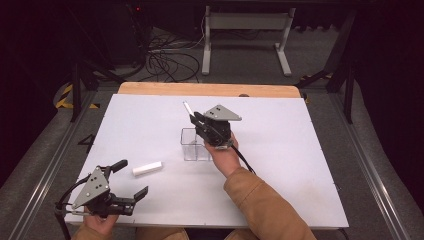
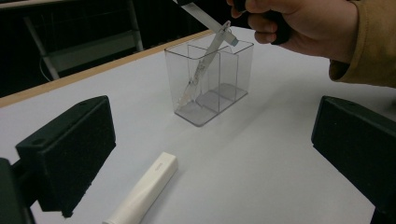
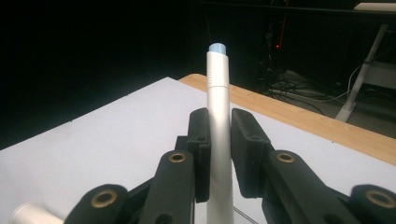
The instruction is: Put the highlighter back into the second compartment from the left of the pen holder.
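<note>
In the high view, the right gripper (image 1: 194, 120) hung over the middle of the white bench (image 1: 280, 150), its jaws closed on a slim white pen (image 1: 188, 108) that slanted up and away from the person. Directly below it stood a clear plastic holder (image 1: 192, 147), set upright on the bench and touching nothing else. The left gripper (image 1: 131, 180) rested near the front left corner with its jaws spread wide and nothing between them. A short white cap (image 1: 148, 168) lay flat on the bench between that gripper and the holder, apart from both.

In the left gripper view, the two black jaws stood far apart at either side of the frame. The cap (image 2: 145, 190) lay just ahead of them. Farther off, the holder (image 2: 210, 81), split into compartments, had the pen (image 2: 205, 21) slanting over its rim; whether the tip reached inside could not be told. The person's right hand (image 2: 299, 23) showed above it.

In the right gripper view, the jaws pressed against both sides of the pen (image 3: 218, 121), whose pale blue end pointed upward.
</note>
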`<state>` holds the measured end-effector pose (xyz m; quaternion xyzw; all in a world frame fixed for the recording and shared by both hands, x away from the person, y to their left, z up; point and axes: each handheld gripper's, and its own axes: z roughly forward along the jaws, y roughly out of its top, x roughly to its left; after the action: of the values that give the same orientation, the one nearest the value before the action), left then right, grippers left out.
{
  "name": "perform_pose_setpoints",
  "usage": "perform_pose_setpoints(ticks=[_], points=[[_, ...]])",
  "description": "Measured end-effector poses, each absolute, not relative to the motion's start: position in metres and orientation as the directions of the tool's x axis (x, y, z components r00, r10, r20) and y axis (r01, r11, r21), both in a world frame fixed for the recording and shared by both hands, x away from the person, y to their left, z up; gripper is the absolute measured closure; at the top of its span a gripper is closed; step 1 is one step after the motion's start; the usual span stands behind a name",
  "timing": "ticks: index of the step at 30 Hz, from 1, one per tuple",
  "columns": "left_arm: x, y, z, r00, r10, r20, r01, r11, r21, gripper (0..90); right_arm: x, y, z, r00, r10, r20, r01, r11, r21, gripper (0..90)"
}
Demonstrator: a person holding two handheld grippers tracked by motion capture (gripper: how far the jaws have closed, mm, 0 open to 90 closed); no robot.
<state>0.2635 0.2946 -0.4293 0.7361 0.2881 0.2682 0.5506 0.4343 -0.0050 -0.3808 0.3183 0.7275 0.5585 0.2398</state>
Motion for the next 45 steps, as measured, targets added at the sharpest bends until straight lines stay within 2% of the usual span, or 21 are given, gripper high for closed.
perform_pose_setpoints(ticks=[18,19,22,26,32,39,45], points=[[0.263,0.295,-0.429,0.692,0.718,0.077,0.129,-0.228,0.965,0.5,0.438,0.0,-0.388,-0.673,0.74,0.003,0.201,0.178,0.963,77.8],[0.263,0.295,-0.429,0.692,0.717,0.077,0.128,-0.228,0.965,0.4,0.438,-0.001,-0.388,-0.673,0.74,0.004,0.2,0.177,0.964,76.2],[0.263,0.295,-0.429,0.692,0.717,0.076,0.127,-0.225,0.966,0.4,0.438,-0.004,-0.386,-0.679,0.734,0.005,0.196,0.175,0.965,56.5],[0.263,0.295,-0.429,0.692,0.718,0.076,0.127,-0.225,0.966,0.4,0.435,-0.012,-0.379,-0.683,0.73,0.008,0.191,0.167,0.967,40.5],[0.263,0.295,-0.429,0.691,0.718,0.081,0.127,-0.232,0.964,0.4,0.424,-0.026,-0.366,-0.7,0.714,0.017,0.171,0.145,0.975,31.9],[0.265,0.295,-0.429,0.692,0.719,0.065,0.14,-0.222,0.965,0.4,0.41,-0.043,-0.356,-0.733,0.681,-0.014,0.149,0.18,0.972,23.7],[0.266,0.295,-0.428,0.688,0.724,0.06,0.153,-0.226,0.962,0.4,0.401,-0.058,-0.35,-0.757,0.653,-0.011,0.131,0.169,0.977,22.3]])
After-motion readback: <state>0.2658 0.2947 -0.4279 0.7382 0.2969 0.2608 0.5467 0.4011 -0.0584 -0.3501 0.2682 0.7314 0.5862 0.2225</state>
